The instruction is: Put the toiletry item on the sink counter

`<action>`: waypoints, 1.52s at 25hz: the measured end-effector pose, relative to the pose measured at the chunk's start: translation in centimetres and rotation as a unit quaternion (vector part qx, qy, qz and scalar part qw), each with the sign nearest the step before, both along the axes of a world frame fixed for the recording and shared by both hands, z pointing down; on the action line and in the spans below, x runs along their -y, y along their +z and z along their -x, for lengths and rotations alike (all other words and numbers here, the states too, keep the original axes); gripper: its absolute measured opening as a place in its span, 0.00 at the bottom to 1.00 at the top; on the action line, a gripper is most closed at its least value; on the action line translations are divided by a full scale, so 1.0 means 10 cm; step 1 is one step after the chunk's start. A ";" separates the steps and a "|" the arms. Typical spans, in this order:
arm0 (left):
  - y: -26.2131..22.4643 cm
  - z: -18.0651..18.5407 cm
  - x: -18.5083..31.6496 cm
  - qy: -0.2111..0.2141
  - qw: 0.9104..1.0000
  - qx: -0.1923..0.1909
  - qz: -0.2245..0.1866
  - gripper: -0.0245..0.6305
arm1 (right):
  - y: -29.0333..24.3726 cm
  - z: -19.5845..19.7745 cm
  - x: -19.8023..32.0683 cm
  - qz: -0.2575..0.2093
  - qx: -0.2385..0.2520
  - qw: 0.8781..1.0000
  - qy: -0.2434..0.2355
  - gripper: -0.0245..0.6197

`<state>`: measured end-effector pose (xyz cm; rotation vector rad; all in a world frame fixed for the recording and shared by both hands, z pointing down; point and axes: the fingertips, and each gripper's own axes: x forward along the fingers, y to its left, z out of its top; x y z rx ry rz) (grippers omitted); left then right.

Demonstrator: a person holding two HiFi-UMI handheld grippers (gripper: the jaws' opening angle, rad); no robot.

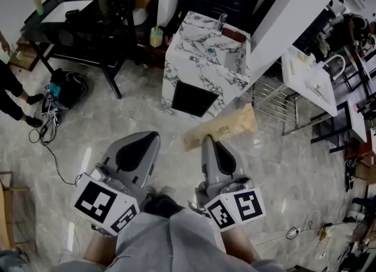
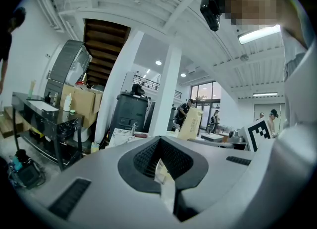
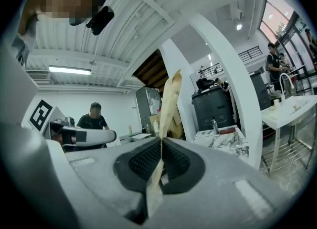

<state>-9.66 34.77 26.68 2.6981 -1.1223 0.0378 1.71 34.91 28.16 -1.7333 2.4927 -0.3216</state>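
Observation:
A flat tan paper packet [image 1: 220, 128], the toiletry item, sticks out forward and to the right from my right gripper [image 1: 208, 141], which is shut on its near end. In the right gripper view the packet [image 3: 168, 102] rises edge-on from between the jaws of the right gripper [image 3: 160, 149]. The marble sink counter [image 1: 205, 53] stands ahead on the floor, apart from the packet. It also shows in the right gripper view as the marble counter [image 3: 223, 136]. My left gripper [image 1: 154, 137] is beside the right one, jaws together, with nothing sticking out of it. Its own view shows the left gripper [image 2: 159, 146] and the packet [image 2: 190, 123].
A black table [image 1: 88, 12] with a white bottle stands at the back left. A black bag [image 1: 67, 89] and cables lie on the floor near a person's legs [image 1: 14, 97]. A white basin on a metal rack [image 1: 311, 77] is at the right.

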 end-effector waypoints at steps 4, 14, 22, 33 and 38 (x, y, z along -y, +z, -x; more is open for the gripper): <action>-0.01 -0.12 -0.07 -0.007 1.000 -0.002 -0.004 0.04 | 0.00 -0.12 -0.07 -0.003 0.001 1.000 -0.005 0.04; -0.03 -0.39 -0.19 -0.016 1.000 -0.003 -0.008 0.04 | 0.00 -0.43 -0.18 -0.004 0.001 1.000 -0.009 0.04; 0.02 -0.44 -0.15 -0.016 1.000 -0.001 -0.008 0.04 | 0.08 -0.48 -0.14 -0.002 0.007 1.000 -0.008 0.04; 0.01 -0.42 0.25 -0.004 1.000 -0.003 -0.011 0.04 | 0.07 -0.43 0.23 -0.002 0.005 1.000 -0.001 0.04; -0.01 -0.39 0.54 0.002 1.000 -0.002 -0.010 0.04 | 0.06 -0.39 0.51 0.000 0.005 1.000 0.004 0.04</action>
